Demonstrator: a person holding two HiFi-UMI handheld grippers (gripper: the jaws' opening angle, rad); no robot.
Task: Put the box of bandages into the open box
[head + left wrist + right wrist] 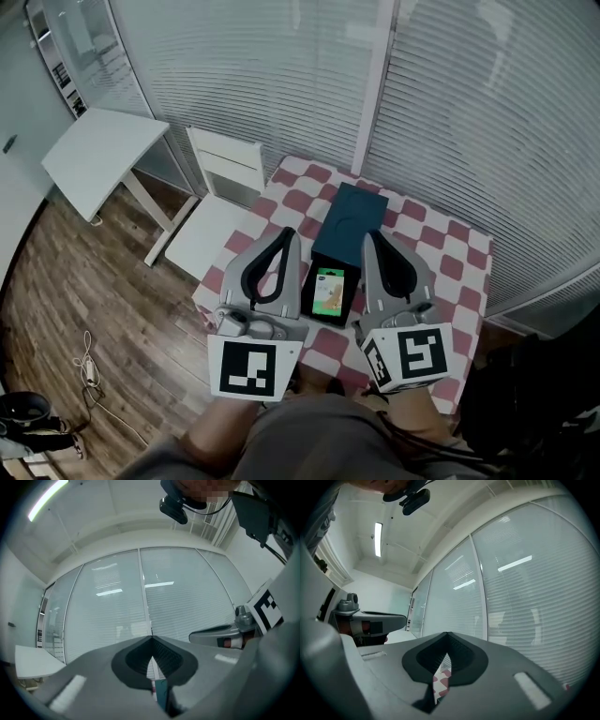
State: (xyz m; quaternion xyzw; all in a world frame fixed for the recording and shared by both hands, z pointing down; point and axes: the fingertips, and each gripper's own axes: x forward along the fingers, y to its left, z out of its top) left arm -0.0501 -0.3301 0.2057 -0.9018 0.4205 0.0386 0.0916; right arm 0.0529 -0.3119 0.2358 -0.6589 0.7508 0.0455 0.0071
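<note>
**Both grippers closed and empty, box of bandages not yet taken**

My left gripper (287,236) and right gripper (371,238) both have their jaws pressed tip to tip, with nothing between them. They hang over the checkered counter (448,246), 1 on each side of the 2 boxes. The box of bandages (328,292), green-faced, lies on the counter between my grippers. It sits just in front of the dark teal box (349,216), touching it or nearly so.

Risks, as I judge them:
- The jaws must part before any grasp; coming down closed would shove the box of bandages toward the near side of the counter
- The box of bandages looks small and light, so an off-centre pinch could twist or tip it
- The dark teal box may slide on the cloth if I push into it with no second gripper steadying it

Hard to read:
- I cannot tell whether the dark teal box is open, or where its mouth is; its top looks closed from the head view
- Both gripper views point up at the blinds (534,597); only slivers of teal and checked cloth show below the tips
- The near edge of the counter is hidden under my marker cubes (247,368)
</note>
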